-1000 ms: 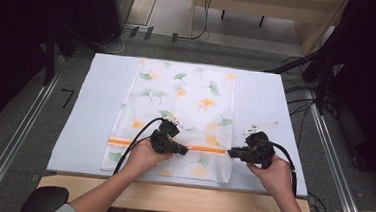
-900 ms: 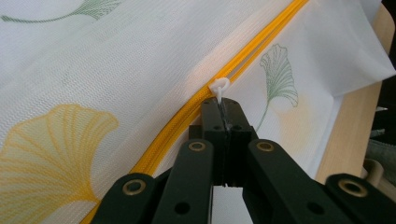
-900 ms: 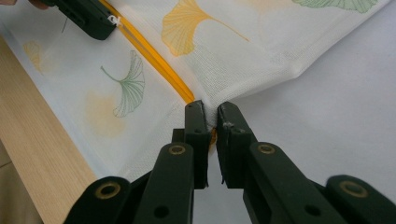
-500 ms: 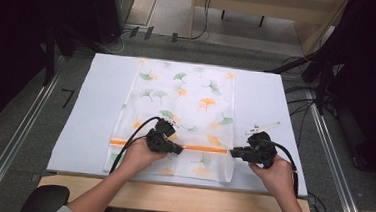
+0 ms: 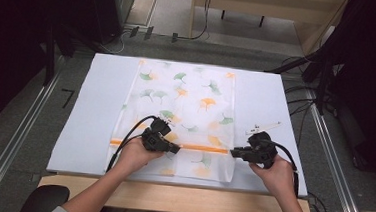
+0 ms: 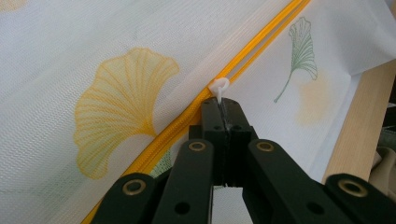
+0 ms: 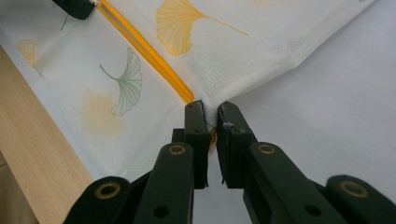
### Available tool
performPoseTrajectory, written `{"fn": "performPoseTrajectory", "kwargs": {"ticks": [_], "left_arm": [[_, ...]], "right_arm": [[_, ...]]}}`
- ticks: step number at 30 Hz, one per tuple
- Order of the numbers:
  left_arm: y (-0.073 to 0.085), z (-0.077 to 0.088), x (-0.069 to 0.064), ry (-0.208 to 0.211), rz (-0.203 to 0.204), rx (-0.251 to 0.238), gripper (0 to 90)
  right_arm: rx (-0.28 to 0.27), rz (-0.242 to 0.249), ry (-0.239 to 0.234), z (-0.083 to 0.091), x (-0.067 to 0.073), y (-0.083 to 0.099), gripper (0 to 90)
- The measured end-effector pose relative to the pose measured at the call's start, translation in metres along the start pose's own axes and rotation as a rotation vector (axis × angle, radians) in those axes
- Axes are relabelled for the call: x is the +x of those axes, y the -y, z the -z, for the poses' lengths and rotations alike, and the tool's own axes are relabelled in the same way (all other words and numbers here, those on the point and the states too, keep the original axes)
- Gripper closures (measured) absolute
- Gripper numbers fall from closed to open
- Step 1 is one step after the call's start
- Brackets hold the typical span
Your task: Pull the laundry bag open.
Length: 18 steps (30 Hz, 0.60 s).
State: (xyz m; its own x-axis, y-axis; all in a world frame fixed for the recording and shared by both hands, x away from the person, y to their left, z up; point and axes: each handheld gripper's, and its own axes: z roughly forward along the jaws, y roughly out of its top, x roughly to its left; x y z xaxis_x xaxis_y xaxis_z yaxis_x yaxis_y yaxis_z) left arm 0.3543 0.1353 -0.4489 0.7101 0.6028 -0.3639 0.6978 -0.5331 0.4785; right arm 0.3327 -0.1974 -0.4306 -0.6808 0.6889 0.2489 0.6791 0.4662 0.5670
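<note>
- White mesh laundry bag point(image 5: 185, 111) printed with orange and green ginkgo leaves lies flat on the white table cover point(image 5: 85, 114), its long axis running from the person's edge of the table toward the far edge.
- Orange zipper point(image 5: 198, 148) crosses the bag from side to side near its near end, at right angles to that long axis.
- Left gripper point(image 5: 173, 147) sits over the zipper, left of the bag's middle; in the left gripper view its jaws are pressed together on the white zipper pull point(image 6: 219, 88), whose small hook sticks out past the jaw tips.
- Right gripper point(image 5: 234, 153) is at the bag's right edge, where the zipper ends; in the right gripper view its jaws stand at a narrow gap with the bag's gathered edge fabric point(image 7: 212, 112) pinched between them.
- Both grippers point inward along the zipper line, toward each other.
- Between the two grippers the zipper track lies bare.
- Bare cover flanks the bag to left and right, wider on the left; the bag's near end lies just short of the wooden table edge point(image 5: 169, 195).
- Small white object point(image 5: 263, 127) rests on the cover just beyond the right gripper, apart from the bag; what it is I cannot tell.
- Cables point(image 5: 128, 137) trail from each gripper back toward the person's hands.
</note>
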Motion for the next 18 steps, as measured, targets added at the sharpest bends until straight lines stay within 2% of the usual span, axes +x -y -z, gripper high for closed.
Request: {"fn": "performPoseTrajectory", "kwargs": {"ticks": [5,11,16,18], "left_arm": [[-0.0006,0.0013,-0.0003,0.000,-0.011,0.002,90.0],[-0.0002,0.0012,0.0013,0.008,-0.006,0.006,90.0],[0.0017,0.0038,0.0040,0.004,0.008,0.001,90.0],[0.0023,0.0055,0.0045,-0.006,0.001,-0.001,90.0]], "right_arm": [[0.001,-0.003,-0.001,0.0008,-0.0005,0.0005,84.8],[0.000,0.000,-0.007,0.0010,-0.0008,0.0003,84.8],[0.003,-0.005,-0.009,0.0012,-0.0011,0.0000,84.8],[0.002,-0.003,-0.009,0.0013,-0.0014,-0.0001,84.8]]}}
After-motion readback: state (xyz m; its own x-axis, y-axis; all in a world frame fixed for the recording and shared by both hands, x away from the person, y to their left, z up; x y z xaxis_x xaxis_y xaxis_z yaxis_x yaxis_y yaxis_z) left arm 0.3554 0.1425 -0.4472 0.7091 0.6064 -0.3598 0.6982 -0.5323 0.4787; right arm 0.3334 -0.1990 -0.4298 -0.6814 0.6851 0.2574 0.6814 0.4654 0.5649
